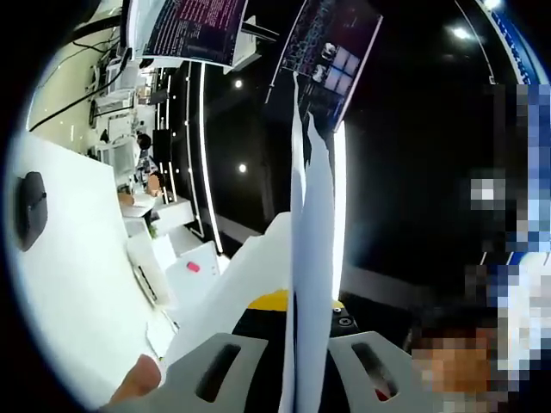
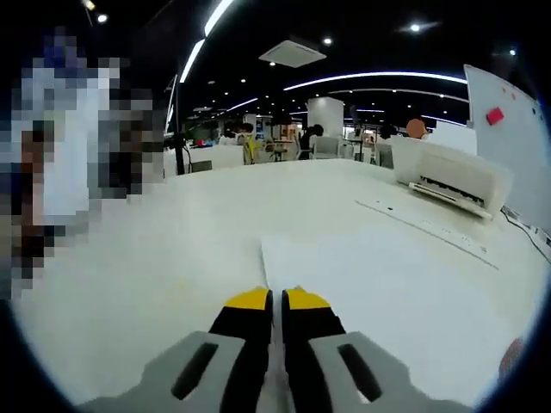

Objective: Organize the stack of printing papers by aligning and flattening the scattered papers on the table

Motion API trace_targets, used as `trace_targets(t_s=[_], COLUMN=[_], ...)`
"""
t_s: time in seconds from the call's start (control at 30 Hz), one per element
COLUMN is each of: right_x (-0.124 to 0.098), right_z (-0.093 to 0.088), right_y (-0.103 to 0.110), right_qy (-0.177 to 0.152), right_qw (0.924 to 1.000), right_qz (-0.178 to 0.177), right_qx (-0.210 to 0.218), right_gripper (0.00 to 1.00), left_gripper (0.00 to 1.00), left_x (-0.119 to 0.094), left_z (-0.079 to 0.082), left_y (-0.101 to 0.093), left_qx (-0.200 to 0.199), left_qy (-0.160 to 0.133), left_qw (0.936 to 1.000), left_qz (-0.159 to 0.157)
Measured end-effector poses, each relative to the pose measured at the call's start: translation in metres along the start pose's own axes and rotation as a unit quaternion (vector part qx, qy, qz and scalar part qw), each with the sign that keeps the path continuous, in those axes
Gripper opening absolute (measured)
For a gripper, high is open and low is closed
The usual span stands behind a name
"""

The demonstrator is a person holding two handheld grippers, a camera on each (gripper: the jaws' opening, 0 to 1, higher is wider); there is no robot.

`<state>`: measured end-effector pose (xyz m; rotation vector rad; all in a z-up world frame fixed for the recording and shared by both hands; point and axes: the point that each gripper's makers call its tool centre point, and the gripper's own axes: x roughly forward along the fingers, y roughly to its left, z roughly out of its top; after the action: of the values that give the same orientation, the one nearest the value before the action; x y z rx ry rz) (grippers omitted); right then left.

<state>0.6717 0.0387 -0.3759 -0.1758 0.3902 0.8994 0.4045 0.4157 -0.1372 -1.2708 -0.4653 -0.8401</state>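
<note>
The left gripper [image 1: 306, 361] clamps the papers [image 1: 312, 215] edge-on above the table [image 1: 69, 258], the right gripper [image 2: 275, 301] pinches their edge, and uneven pulls could crease or tear them.

You're in a big open office with a dark ceiling [image 2: 362, 26] lit by long light strips [image 2: 379, 77], white desks [image 2: 215, 157], a printer [image 2: 448, 176] and hanging monitors [image 1: 194, 30].
</note>
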Motion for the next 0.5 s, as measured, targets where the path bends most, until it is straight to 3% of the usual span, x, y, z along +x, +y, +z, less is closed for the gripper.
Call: trace_targets(t_s=[0.2, 0.33, 0.43, 0.5], right_x=[0.0, -0.005, -0.012, -0.017], right_z=[0.003, 0.002, 0.006, 0.013], right_y=[-0.001, 0.01, 0.023, 0.036], right_qy=[0.003, 0.017, -0.002, -0.02], right_qw=[0.9999, 0.9992, 0.9995, 0.9978], right_qz=[-0.005, 0.006, 0.012, 0.024], right_qx=[0.011, 0.035, 0.029, 0.058], right_gripper=[0.0, 0.0, 0.0, 0.0], left_gripper=[0.06, 0.06, 0.06, 0.06], left_x=[0.001, 0.002, 0.003, 0.004], left_z=[-0.006, -0.008, -0.009, -0.013], left_y=[0.0, -0.003, -0.006, -0.007], left_qx=[-0.001, 0.0, -0.001, -0.003], left_qy=[0.002, 0.003, 0.004, 0.006], left_qw=[1.0, 1.0, 1.0, 0.9999], left_qz=[0.001, -0.002, -0.006, -0.008])
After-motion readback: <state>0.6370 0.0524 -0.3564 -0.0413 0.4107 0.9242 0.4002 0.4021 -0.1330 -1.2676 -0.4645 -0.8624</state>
